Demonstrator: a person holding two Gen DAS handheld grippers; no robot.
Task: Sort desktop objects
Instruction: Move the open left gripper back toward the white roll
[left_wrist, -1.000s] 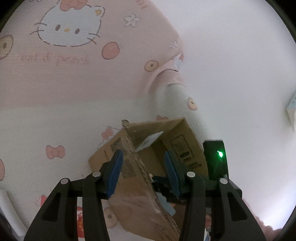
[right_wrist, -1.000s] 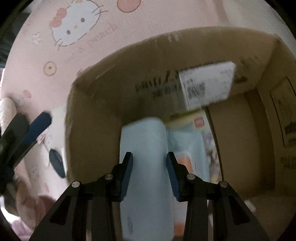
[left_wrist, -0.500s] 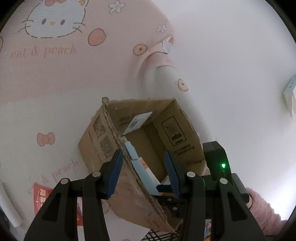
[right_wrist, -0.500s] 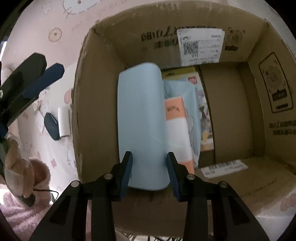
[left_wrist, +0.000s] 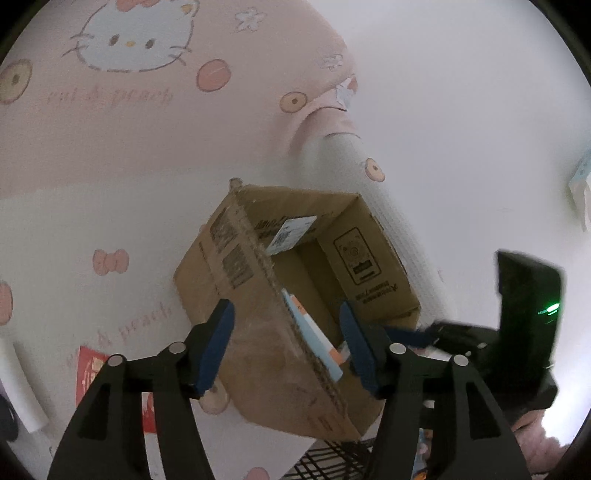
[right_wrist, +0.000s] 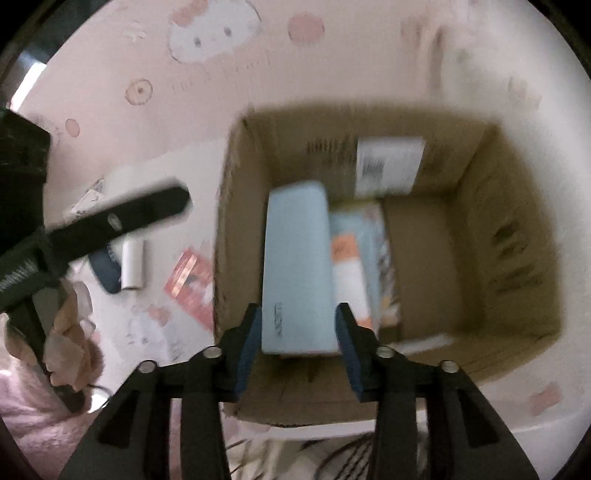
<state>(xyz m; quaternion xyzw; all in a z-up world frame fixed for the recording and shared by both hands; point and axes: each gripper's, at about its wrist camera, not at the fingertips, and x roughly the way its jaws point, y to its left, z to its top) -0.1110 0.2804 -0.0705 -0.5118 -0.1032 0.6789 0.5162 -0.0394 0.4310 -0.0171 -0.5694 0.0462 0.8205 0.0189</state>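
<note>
An open cardboard box (right_wrist: 517, 266) stands on the pink Hello Kitty cloth; it also shows in the left wrist view (left_wrist: 258, 332). A light blue flat case (right_wrist: 295, 266) leans inside along its left wall, beside a blue, white and orange packet (right_wrist: 351, 266). My right gripper (right_wrist: 299, 343) is open above the box's near edge, its fingers either side of the case's near end without gripping it. My left gripper (left_wrist: 284, 343) is open and empty, straddling the box's left wall from above. In the left wrist view the case's edge (left_wrist: 314, 332) shows inside the box.
On the cloth left of the box lie a red card (right_wrist: 188, 280), a white cylinder (right_wrist: 132, 266) and a dark blue object (right_wrist: 105, 273). A plush toy (right_wrist: 70, 332) and pink fluffy fabric sit at lower left. A black wire rack (left_wrist: 332, 461) is below the box.
The right gripper has pulled back and up from the box, leaving the blue case inside. The left gripper stayed open near the box's left wall, with its view shifting slightly.
</note>
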